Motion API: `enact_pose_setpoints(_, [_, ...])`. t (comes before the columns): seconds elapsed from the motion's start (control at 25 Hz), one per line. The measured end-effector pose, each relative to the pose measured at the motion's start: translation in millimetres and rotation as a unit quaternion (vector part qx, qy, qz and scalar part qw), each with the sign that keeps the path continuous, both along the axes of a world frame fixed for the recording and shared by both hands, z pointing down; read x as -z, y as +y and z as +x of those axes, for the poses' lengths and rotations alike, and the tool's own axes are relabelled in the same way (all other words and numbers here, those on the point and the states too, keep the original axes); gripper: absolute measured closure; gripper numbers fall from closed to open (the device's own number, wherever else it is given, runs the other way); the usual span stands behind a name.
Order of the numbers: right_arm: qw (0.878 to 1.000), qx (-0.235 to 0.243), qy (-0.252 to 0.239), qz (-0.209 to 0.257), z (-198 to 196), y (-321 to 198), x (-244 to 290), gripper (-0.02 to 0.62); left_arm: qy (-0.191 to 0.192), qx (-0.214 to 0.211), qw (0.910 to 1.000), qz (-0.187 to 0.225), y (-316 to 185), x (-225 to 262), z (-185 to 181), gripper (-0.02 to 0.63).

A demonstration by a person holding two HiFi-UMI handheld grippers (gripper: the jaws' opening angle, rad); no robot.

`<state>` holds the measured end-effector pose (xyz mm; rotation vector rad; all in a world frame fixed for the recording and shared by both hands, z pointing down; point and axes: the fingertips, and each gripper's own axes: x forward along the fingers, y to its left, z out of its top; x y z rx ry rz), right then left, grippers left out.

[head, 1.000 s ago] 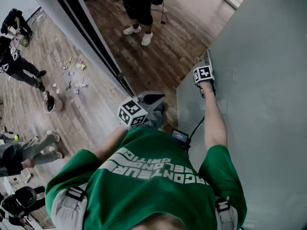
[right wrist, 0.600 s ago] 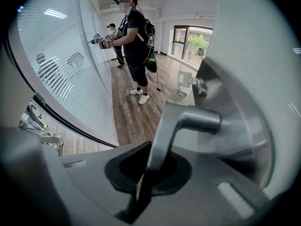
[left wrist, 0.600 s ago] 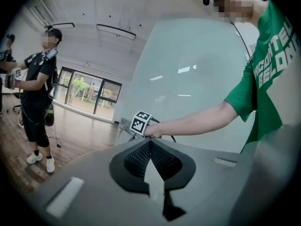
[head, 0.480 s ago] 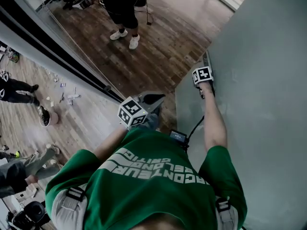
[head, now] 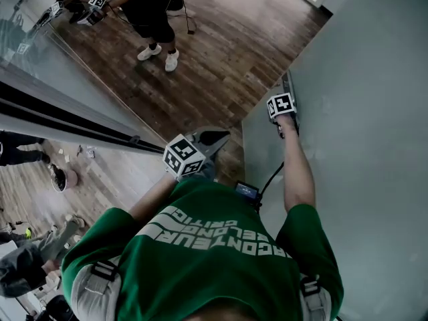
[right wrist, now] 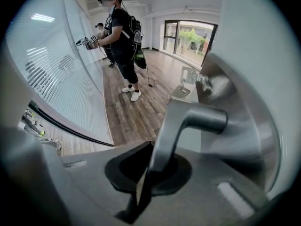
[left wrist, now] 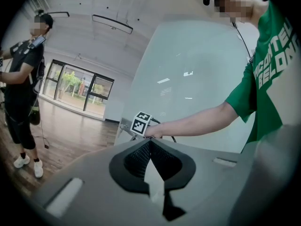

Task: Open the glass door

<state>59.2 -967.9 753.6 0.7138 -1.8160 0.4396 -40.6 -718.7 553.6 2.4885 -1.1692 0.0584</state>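
The right tool clamps door handle, arm outstretched.

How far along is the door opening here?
Done: the right gripper is shut on the door's lever handle. In hand: the frosted glass door looks swung partly open, wooden floor visible past its edge. Left: opening it fully. The left gripper is shut, empty.
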Motion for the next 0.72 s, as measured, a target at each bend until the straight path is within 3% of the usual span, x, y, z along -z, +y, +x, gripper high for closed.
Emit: enact_pose_setpoints(0.72, [0.998, -0.055, 0.022, -0.022, 87.6, -52.3, 1.6, 0.603, 0.011, -0.070, 0.9975, 0.003, -87.4, 9.5, 22.9, 0.589])
